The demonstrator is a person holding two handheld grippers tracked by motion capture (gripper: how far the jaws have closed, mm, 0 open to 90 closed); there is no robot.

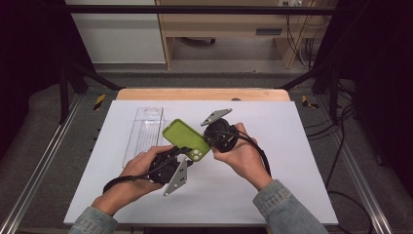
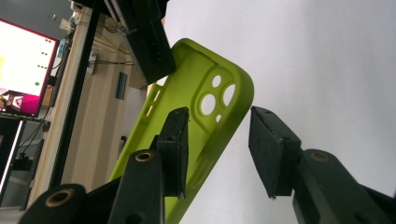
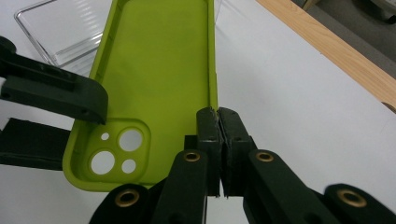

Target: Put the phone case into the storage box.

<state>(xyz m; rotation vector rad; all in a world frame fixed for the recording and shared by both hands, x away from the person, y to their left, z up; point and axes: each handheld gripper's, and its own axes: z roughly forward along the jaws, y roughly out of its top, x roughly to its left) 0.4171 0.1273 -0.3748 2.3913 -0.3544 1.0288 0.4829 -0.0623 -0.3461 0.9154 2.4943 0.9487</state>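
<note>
A lime-green phone case (image 1: 184,138) is held tilted above the white table top (image 1: 272,161), camera cutouts toward the near end. My right gripper (image 1: 208,138) is shut on one long side wall of the case (image 3: 154,70); its jaws (image 3: 217,116) pinch that rim. My left gripper (image 1: 187,155) is open at the camera-hole end of the case (image 2: 196,107). In the left gripper view its jaws (image 2: 219,135) straddle that corner, one pad inside the shell and one outside, with a gap showing. The right gripper view shows the left gripper (image 3: 70,128) at the left.
A clear plastic packaging tray (image 1: 143,127) lies on the table just left of the case, also seen as the clear tray (image 3: 60,28). A wooden strip (image 1: 202,94) borders the far edge. Metal frame rails (image 1: 39,165) run along both sides, and cables (image 1: 341,146) trail at the right.
</note>
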